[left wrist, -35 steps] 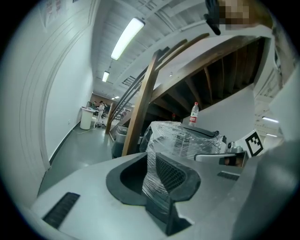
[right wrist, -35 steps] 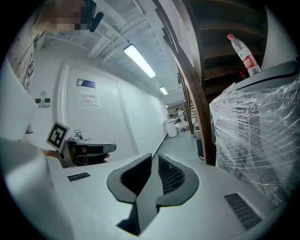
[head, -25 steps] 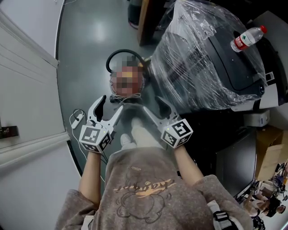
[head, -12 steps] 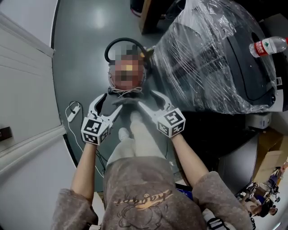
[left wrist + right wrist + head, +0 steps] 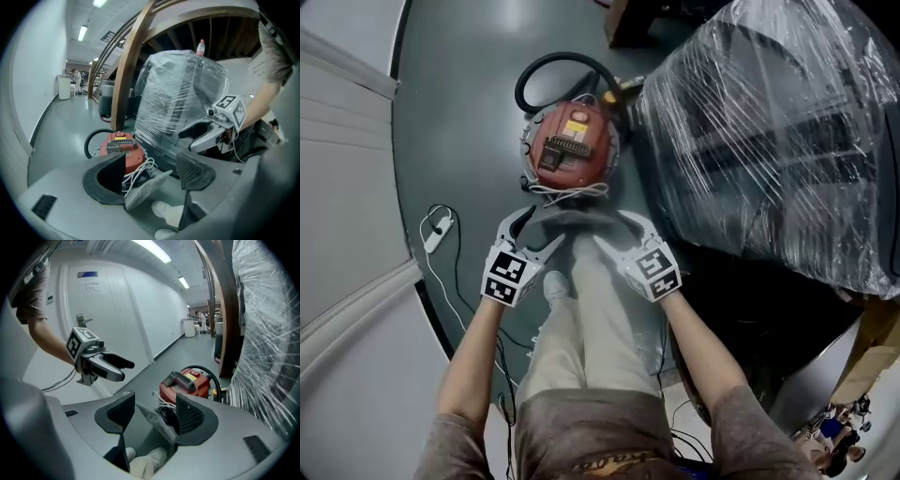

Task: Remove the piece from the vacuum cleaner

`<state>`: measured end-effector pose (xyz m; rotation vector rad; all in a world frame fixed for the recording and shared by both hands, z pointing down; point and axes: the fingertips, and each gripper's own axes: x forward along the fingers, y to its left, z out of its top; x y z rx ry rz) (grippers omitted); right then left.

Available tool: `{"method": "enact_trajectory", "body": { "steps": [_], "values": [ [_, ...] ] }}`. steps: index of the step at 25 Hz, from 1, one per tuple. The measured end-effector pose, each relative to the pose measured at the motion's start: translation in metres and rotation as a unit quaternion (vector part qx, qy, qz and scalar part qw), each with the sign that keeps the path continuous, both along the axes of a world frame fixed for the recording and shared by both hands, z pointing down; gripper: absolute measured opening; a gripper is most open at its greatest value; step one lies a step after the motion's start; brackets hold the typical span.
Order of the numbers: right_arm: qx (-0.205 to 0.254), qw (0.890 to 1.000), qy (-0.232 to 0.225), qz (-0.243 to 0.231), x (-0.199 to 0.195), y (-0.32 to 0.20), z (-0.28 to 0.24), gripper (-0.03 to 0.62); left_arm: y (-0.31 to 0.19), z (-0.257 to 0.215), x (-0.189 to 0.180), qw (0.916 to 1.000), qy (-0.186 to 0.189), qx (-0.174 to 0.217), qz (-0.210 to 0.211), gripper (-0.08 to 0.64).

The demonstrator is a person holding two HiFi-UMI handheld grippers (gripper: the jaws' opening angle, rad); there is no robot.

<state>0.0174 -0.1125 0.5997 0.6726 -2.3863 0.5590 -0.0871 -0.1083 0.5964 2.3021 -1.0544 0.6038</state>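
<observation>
Our left tool (image 5: 532,230) is wide open and holds nothing. Our right tool (image 5: 616,232) is wide open too, and it is empty as well. We hold them side by side, low over the floor (image 5: 459,141), with their tips turned in a little toward each other. We think they are set like this so that each can come at the grey piece (image 5: 572,218) from its own side.

That flat grey piece lies just in front of both tools, at the near end of the vacuum cleaner (image 5: 572,145). It shows in the gap of each tool, but no jaw pinches it. We cannot tell if it is stuck on or only lying there. A white cord (image 5: 567,194) is bunched up on top of it, so it could get in the way.

The red vacuum cleaner sits on the floor, with its black hose (image 5: 553,66) curled round the far end. A big machine wrapped in clear plastic (image 5: 769,141) stands close on the right.

Both our arms reach forward and down, nearly straight, elbows a bit out. The marker cubes face up.
</observation>
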Motion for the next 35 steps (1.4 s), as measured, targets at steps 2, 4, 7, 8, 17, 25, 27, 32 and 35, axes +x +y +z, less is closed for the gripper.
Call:
{"method": "enact_trajectory", "body": {
  "steps": [2,4,7,8,17,25,27,32,35],
  "values": [
    [-0.005,1.0,0.011,-0.012,-0.001,-0.001,0.036,0.244,-0.006,0.036,0.004,0.9999,-0.008,-0.008,0.008,0.311],
    [-0.013,1.0,0.019,-0.019,0.0,-0.001,0.068,0.244,-0.008,0.069,0.009,0.9995,-0.013,-0.019,0.02,0.311],
    [-0.027,0.999,0.032,-0.027,-0.001,-0.001,0.111,0.244,-0.007,0.113,0.015,0.9979,-0.018,-0.041,0.048,0.311],
    [-0.029,0.998,0.037,-0.033,-0.002,-0.002,0.125,0.242,-0.007,0.125,0.017,0.9971,-0.021,-0.045,0.058,0.312],
    [-0.031,0.993,0.07,-0.093,-0.008,0.004,0.203,0.242,-0.001,0.195,0.026,0.9873,-0.06,-0.061,0.134,0.311],
    [-0.028,0.99,0.078,-0.113,-0.012,-0.002,0.215,0.241,-0.002,0.212,0.032,0.9777,-0.094,-0.059,0.178,0.311],
    [-0.024,0.988,0.088,-0.125,-0.013,-0.003,0.217,0.21,-0.001,0.214,0.034,0.9748,-0.105,-0.052,0.19,0.287],
    [-0.017,0.984,0.101,-0.149,-0.016,0.001,0.22,0.097,0.002,0.218,0.042,0.9717,-0.103,-0.053,0.206,0.183],
    [-0.017,0.984,0.099,-0.149,-0.018,0.001,0.222,0.079,0.002,0.218,0.04,0.974,-0.088,-0.061,0.199,0.17]
  ]
}}
